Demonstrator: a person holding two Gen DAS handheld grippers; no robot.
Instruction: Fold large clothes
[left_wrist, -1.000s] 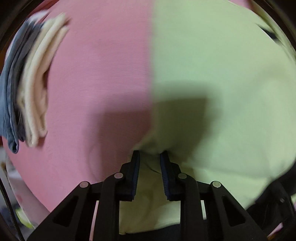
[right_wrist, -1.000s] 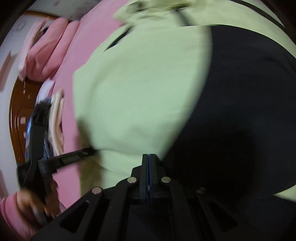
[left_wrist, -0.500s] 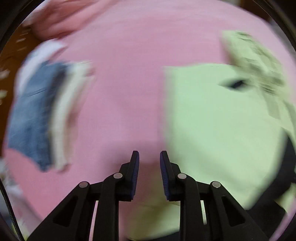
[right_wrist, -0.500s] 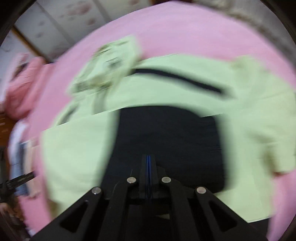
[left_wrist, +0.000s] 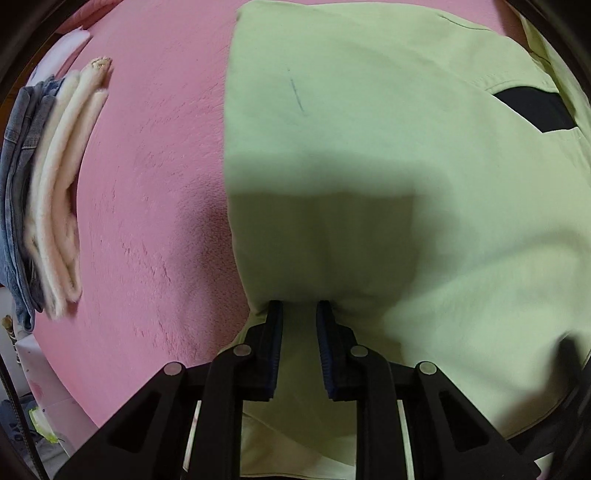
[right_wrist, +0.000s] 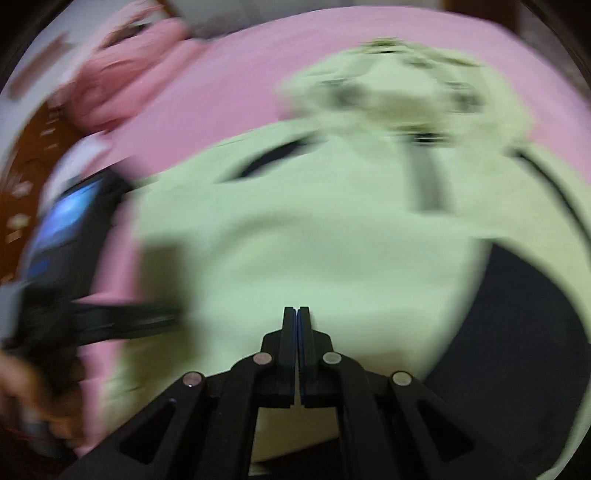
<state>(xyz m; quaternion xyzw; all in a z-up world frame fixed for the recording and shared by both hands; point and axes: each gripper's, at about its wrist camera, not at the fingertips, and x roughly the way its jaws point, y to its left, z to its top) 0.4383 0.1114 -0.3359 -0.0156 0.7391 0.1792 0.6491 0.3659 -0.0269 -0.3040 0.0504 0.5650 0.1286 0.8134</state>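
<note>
A large light green garment (left_wrist: 369, 166) with a black lining patch (left_wrist: 535, 110) lies on the pink bed (left_wrist: 155, 166). My left gripper (left_wrist: 299, 308) is open, its jaws a short way apart, with the tips at the garment's near folded edge and green cloth between and under them. In the blurred right wrist view the same green garment (right_wrist: 314, 229) fills the middle, with black lining (right_wrist: 517, 332) at right. My right gripper (right_wrist: 297, 314) is shut with nothing seen between its pads. The left gripper tool (right_wrist: 74, 258) shows at the left.
A stack of folded clothes, cream (left_wrist: 62, 192) over blue denim (left_wrist: 14, 177), lies at the left of the bed. A pink pillow (right_wrist: 122, 81) and a wooden headboard (right_wrist: 22, 177) stand at the far left. The bed's front edge is close below.
My left gripper swung away over the bed and came back to the garment's folded edge. My right gripper moved fast over the garment and stayed shut; the green side panel now covers more black lining.
</note>
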